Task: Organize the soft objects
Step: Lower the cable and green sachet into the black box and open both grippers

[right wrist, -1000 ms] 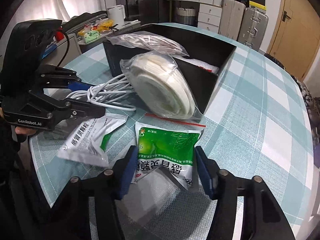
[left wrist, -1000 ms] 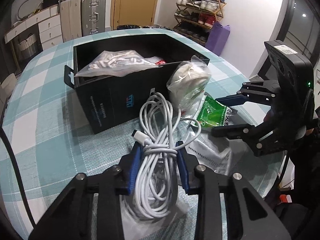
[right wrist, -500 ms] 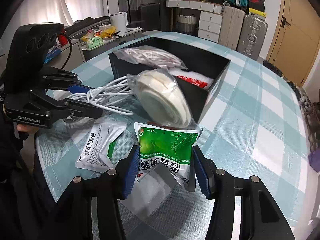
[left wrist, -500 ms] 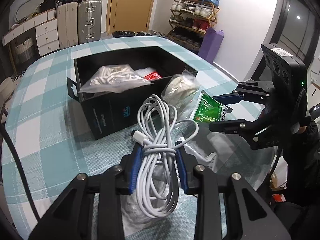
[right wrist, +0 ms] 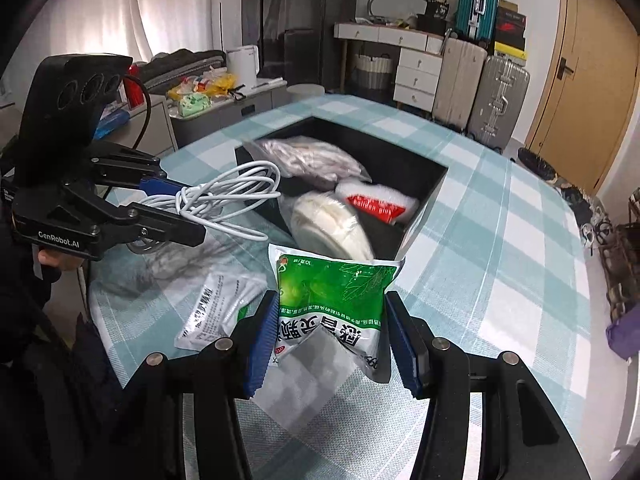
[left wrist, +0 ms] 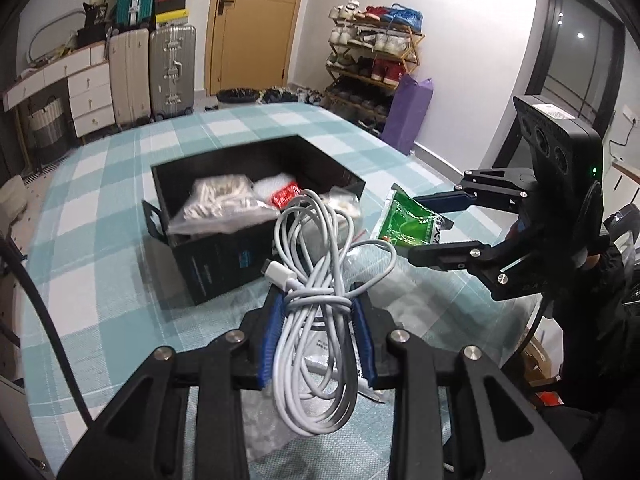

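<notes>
Gripping coiled white cable (left wrist: 316, 312) in left gripper (left wrist: 318, 340) at lower centre; right gripper (right wrist: 332, 340) pinching green packet (right wrist: 336, 304), black box (right wrist: 424, 168) mid-frame.

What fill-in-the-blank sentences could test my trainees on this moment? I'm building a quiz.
1. The left gripper is shut on a coiled white ____.
2. The right gripper grips a ____ packet by its sides.
3. The black box stands on a ____ tablecloth.
4. A white packet lies ____ the box.

Missing words: cable; green; checked; outside
</notes>
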### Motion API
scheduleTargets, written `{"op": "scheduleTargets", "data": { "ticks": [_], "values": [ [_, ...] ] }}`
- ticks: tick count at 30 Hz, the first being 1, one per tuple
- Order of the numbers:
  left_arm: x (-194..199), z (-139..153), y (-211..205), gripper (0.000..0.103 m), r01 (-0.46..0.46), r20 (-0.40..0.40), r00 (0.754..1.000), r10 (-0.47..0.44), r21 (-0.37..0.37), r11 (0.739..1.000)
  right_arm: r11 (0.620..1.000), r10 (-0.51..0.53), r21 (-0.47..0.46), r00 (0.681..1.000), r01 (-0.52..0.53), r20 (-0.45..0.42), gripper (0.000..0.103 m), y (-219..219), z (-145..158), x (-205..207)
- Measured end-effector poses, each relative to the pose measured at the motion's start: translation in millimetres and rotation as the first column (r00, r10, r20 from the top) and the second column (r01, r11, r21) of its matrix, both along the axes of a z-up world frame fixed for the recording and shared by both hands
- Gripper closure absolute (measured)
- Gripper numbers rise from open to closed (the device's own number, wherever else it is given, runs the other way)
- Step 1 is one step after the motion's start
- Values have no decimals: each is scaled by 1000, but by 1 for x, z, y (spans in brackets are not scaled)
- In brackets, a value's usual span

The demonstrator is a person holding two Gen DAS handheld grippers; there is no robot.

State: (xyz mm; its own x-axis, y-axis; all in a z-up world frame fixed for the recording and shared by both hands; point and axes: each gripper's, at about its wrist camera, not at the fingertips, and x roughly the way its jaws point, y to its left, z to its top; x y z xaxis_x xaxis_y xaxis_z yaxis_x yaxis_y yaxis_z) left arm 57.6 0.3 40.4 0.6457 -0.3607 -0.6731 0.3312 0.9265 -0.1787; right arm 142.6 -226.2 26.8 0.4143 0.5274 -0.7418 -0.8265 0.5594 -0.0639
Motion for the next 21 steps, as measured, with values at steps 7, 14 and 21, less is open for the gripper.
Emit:
{"op": "scheduleTargets", "data": {
  "ticks": [7, 14, 21],
  "values": [
    [-4, 14, 6, 72, -37, 43, 998, 38, -15, 999, 999, -8, 39, 999, 7, 32, 50, -3, 14, -6],
    [-5, 26, 15, 72, -111, 94, 989, 115, -50, 993, 995, -39, 90, 998, 34, 52, 50, -7, 26, -6],
    [-2, 27, 15, 72, -139, 120, 982, 143, -40, 989, 992, -53, 117, 997, 47, 49, 50, -4, 26, -2]
  ]
}}
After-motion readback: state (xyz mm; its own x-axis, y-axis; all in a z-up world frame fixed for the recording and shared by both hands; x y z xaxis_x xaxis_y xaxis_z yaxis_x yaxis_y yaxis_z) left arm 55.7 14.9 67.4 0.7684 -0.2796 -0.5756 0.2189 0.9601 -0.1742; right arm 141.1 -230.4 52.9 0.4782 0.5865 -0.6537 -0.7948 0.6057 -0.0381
